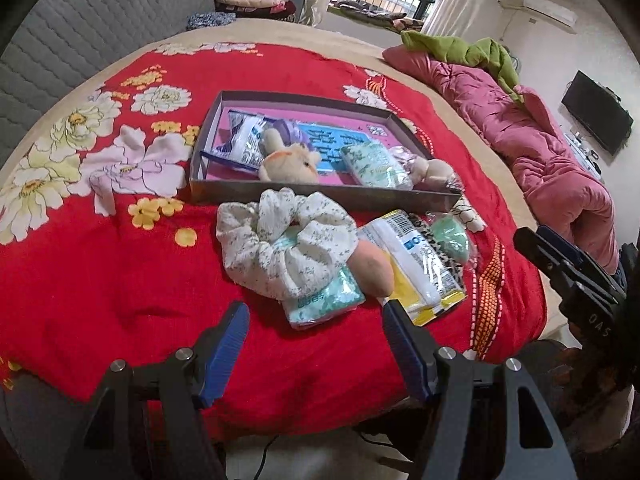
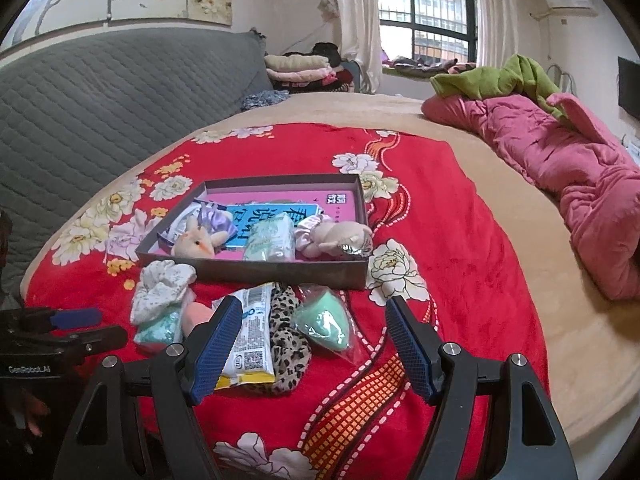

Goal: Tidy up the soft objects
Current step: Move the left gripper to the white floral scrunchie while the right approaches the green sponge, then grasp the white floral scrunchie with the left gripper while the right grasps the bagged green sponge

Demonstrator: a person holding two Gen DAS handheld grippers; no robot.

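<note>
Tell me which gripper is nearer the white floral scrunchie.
Left. The left gripper is open just in front of the white floral scrunchie; the right gripper is open further right, over the leopard scrunchie.

Left gripper (image 1: 314,314) hangs wide open over the red blanket (image 1: 120,280), holding nothing. Just ahead of its fingers lies a white scrunchie (image 1: 280,240) on a tissue pack (image 1: 320,300); beyond sits the box (image 1: 320,196) with a plush toy (image 1: 290,162) inside.
</note>
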